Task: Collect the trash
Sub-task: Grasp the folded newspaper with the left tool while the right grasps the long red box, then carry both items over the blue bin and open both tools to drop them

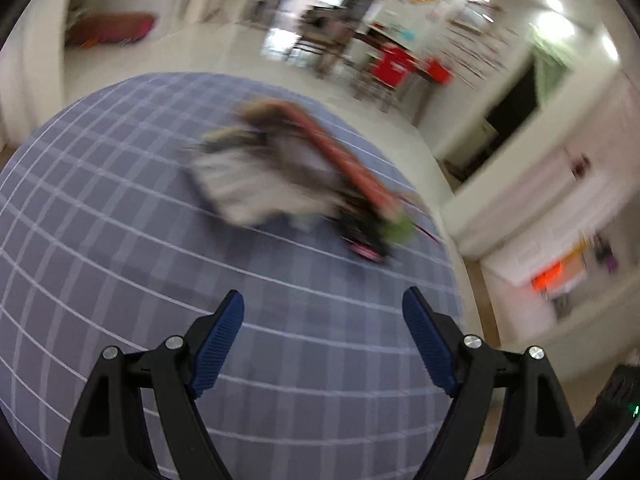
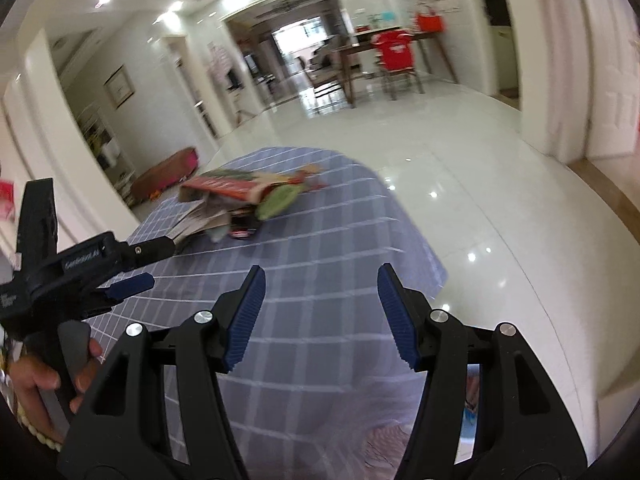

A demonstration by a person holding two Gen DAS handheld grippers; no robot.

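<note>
A heap of trash [image 1: 296,176] lies on a table under a blue checked cloth [image 1: 120,240]: white crumpled paper, a long red carton, a green wrapper and a dark can, all blurred. The right wrist view shows the same heap [image 2: 240,200] at the table's far side. My left gripper [image 1: 323,300] is open and empty, hovering above the cloth short of the heap; it also shows in the right wrist view [image 2: 156,264]. My right gripper [image 2: 321,276] is open and empty above the cloth's near part.
The cloth [image 2: 320,240] hangs over the table's edge to a glossy white floor [image 2: 460,160]. A dining table with red-covered chairs [image 2: 394,54] stands far back. A pink cushion [image 2: 168,172] lies by the left wall.
</note>
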